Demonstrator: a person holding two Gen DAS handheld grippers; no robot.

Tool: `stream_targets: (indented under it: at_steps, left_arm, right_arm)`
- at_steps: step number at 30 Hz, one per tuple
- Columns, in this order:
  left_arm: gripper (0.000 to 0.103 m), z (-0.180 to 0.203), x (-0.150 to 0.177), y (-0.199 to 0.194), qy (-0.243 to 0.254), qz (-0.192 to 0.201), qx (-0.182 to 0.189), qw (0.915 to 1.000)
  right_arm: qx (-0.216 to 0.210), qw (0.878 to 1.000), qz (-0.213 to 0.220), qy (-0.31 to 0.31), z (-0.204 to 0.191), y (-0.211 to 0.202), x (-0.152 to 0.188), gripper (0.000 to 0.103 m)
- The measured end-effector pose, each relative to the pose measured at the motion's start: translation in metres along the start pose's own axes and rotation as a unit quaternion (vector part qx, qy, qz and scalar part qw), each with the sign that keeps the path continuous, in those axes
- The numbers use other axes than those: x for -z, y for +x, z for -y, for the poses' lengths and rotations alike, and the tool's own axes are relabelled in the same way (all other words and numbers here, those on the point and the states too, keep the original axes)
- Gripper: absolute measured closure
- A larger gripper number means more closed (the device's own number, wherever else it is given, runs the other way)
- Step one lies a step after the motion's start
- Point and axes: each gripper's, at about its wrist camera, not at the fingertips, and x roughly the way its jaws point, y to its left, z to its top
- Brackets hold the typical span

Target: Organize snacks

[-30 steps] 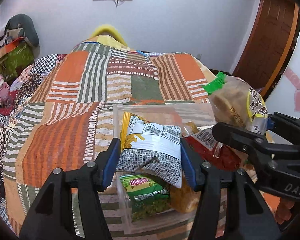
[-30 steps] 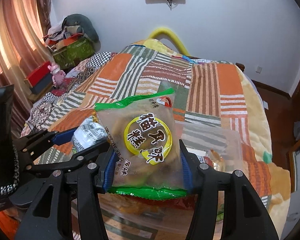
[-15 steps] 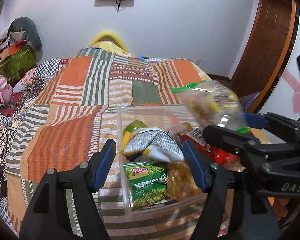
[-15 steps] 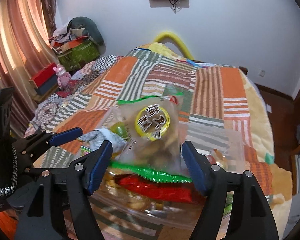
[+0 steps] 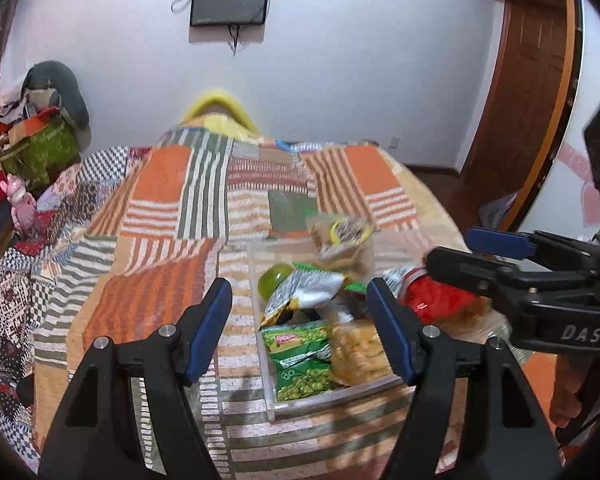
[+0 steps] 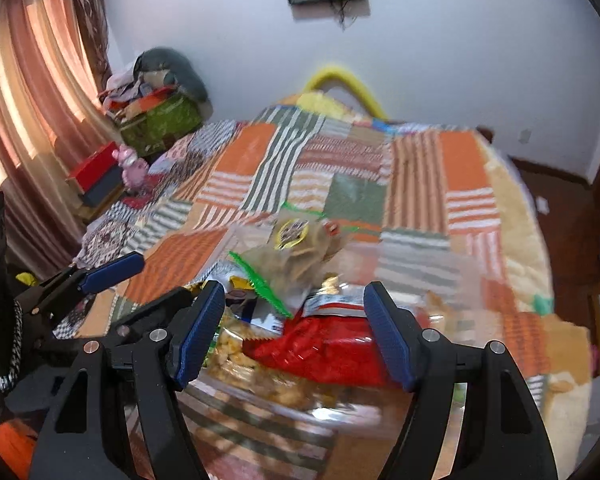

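A clear plastic bin (image 5: 260,276) sits on the patchwork quilt and holds several snack packs. The grey-white bag (image 5: 308,286) lies on the pile above a green pea pack (image 5: 300,354). The brown snack bag with a yellow label (image 5: 342,242) (image 6: 296,240) lies at the bin's far side. A red pack (image 5: 436,300) (image 6: 332,348) lies at the right. My left gripper (image 5: 300,328) is open and empty above the bin's near edge. My right gripper (image 6: 294,334) is open and empty above the red pack; it also shows in the left wrist view (image 5: 460,252).
The quilt (image 5: 172,208) covers the bed all around the bin. Boxes, clothes and a pink toy (image 5: 18,200) stand at the left by the curtain (image 6: 24,120). A wooden door (image 5: 528,92) is at the right. A dark screen (image 5: 230,0) hangs on the far wall.
Both grippers opened and pulled back. The grey-white bag dropped from my left gripper and the brown bag from my right gripper into the bin.
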Motion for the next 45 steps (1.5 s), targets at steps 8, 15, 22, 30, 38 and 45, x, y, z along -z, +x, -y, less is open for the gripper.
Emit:
stream_targets:
  at_steps: [8,15,22,30,38,45]
  left_arm:
    - [0.034,0.021,-0.017,-0.098,0.006,0.089,0.015,0.9959]
    - [0.030,0.047,-0.012,-0.184,0.031,0.153,0.016,0.9876]
    - [0.019,0.068,0.010,-0.240,0.053,0.192,0.008,0.9799]
    - [0.006,0.071,0.031,-0.262,0.041,0.204,-0.003,0.9781]
    - [0.001,0.068,0.042,-0.273,0.030,0.207,-0.006,0.9778]
    - [0.001,0.066,0.046,-0.274,0.028,0.209,-0.009,0.9774]
  right_arm:
    - [0.027,0.995,0.093,-0.004,-0.003,-0.102,0.008,0.034]
    - [0.036,0.987,0.158,0.007,-0.010,-0.171,0.020,0.034]
    - [0.040,0.980,0.195,0.005,-0.025,-0.212,0.038,0.027]
    - [0.060,0.976,0.211,-0.001,-0.043,-0.221,0.052,0.004]
    - [0.078,0.975,0.206,0.001,-0.048,-0.220,0.062,0.000]
    - [0.082,0.975,0.208,-0.004,-0.050,-0.222,0.068,0.000]
